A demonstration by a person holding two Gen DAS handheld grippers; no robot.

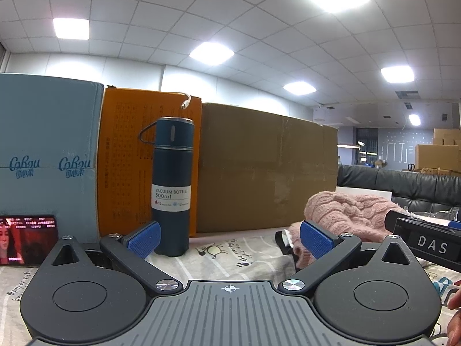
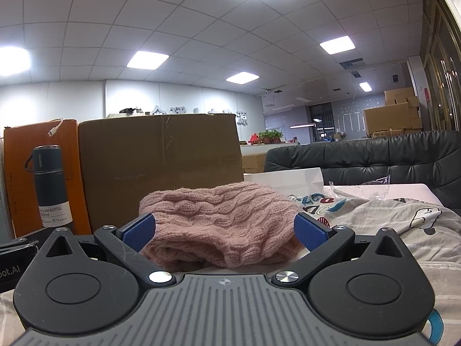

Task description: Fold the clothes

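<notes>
On the printed sheet [image 2: 389, 230] | pink knit sweater [image 2: 222, 230] bunched up right in front of the right gripper [image 2: 224, 230], jaws spread wide, gripping nothing | left gripper [image 1: 230, 239] jaws released too, sweater off to its right, vacuum bottle [image 1: 172, 187] just ahead by the cardboard box [image 1: 268, 167]

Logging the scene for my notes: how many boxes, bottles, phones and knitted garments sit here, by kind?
Boxes: 3: blue-grey carton, orange box, brown cardboard box
Dark blue vacuum bottle: 1
Lit phone: 1
Pink cable-knit sweater: 1
Total: 6
</notes>
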